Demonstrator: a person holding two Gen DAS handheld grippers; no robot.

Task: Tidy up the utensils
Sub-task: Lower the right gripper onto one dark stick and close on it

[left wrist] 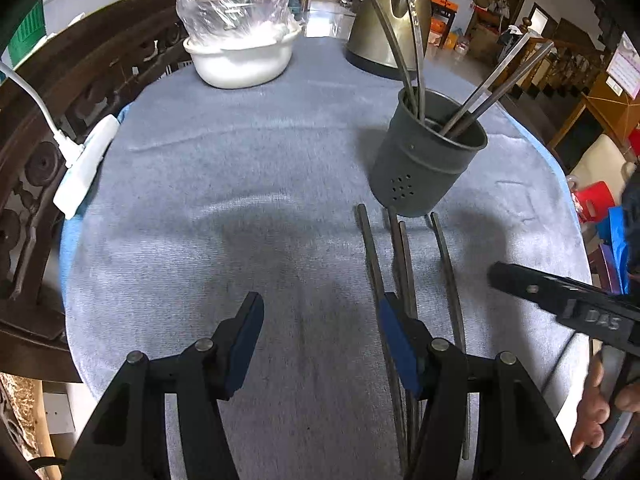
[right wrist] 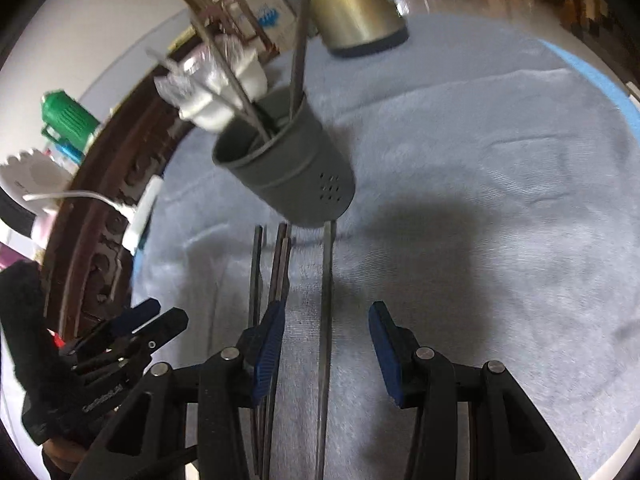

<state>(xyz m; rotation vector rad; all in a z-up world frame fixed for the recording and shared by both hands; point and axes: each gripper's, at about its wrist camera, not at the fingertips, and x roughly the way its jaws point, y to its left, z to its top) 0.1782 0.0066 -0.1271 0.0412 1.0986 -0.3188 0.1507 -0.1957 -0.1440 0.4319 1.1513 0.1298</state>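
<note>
Right wrist view: my right gripper hangs half-open and empty astride the rightmost chopstick, lined up to pinch it; the holder stands just beyond. My left gripper gapes empty.

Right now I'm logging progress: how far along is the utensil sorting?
Partly done. Several utensils already stand in the grey holder. Nothing is in hand: the left gripper and right gripper are both open and empty. Four loose utensils still lie on the blue cloth.
</note>
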